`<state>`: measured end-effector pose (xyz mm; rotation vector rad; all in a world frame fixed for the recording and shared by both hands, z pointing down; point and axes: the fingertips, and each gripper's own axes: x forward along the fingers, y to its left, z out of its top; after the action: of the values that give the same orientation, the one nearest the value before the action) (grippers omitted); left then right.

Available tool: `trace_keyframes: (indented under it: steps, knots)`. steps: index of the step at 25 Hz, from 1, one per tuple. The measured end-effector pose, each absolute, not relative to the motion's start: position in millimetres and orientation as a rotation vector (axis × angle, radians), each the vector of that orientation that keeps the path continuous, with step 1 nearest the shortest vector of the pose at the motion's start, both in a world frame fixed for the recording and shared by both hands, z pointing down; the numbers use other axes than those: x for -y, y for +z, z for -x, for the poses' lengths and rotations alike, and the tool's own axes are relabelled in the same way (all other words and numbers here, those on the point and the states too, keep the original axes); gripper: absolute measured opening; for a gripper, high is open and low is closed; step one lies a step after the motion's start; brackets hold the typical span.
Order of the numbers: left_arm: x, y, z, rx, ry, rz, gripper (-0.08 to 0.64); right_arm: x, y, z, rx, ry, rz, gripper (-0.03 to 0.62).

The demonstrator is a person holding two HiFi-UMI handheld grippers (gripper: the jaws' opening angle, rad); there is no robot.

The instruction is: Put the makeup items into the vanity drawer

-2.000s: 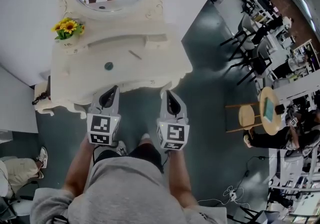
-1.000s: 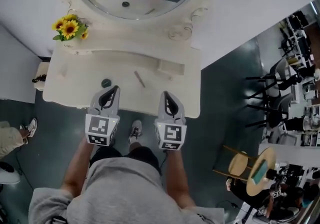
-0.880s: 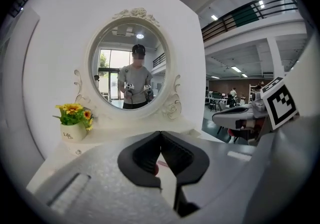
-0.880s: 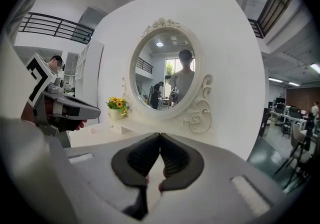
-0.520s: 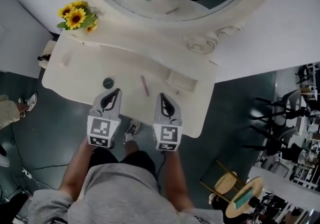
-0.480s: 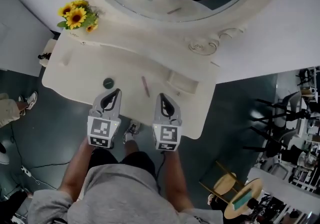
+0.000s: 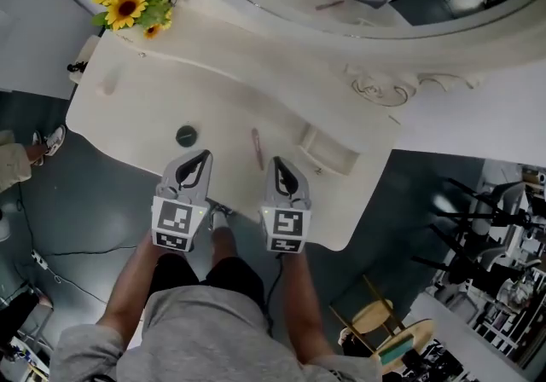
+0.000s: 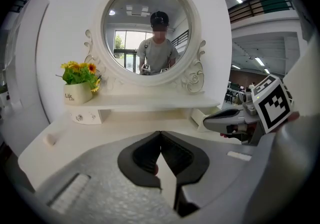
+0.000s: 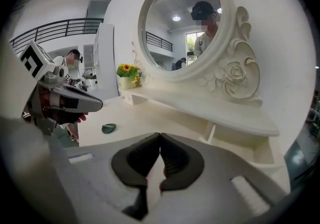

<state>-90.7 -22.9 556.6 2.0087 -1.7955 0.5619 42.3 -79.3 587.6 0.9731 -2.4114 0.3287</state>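
Observation:
A cream vanity table [image 7: 171,90] lies below me. On its top rest a round dark-green compact [image 7: 186,135] and a thin pink stick [image 7: 257,148]. My left gripper [image 7: 199,156] hovers over the front edge, just below the compact, jaws shut and empty. My right gripper [image 7: 277,162] is beside it, right of the stick's near end, shut too with nothing held. The right gripper view shows the green compact [image 9: 108,128] ahead to the left, past the left gripper [image 9: 70,99]. In the left gripper view the right gripper [image 8: 227,118] reaches in from the right.
A pot of sunflowers [image 7: 128,3] stands at the back left on a raised shelf [image 8: 150,102]; under it sits a small drawer with knobs [image 8: 85,116]. An oval mirror [image 8: 147,33] rises behind. An open box compartment [image 7: 328,150] sits at the right. A small pale item [image 7: 106,86] lies far left.
Both grippers have come down and forward over the table's front edge. The vanity now fills more of the head view, and the compact and stick sit closer to the jaws.

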Motion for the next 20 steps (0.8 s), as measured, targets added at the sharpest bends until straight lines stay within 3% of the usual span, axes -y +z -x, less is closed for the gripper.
trace_keyframes:
  steps: [8,15,20]
  knots:
    - [22.8,572.7,96.7,1.799,0.580,-1.961,0.011,77.9,619.4,-32.7,2.360,0.372,-0.893,0.005]
    - [23.3,577.2,100.4,1.806,0.596,-1.942,0.011,72.4,645.0,-20.7,2.305,0.428,-0.783,0.141]
    - [23.7,580.1,101.6,1.816,0.596,-1.921,0.011,68.5,661.9,-17.4,2.251,0.439,-0.720,0.141]
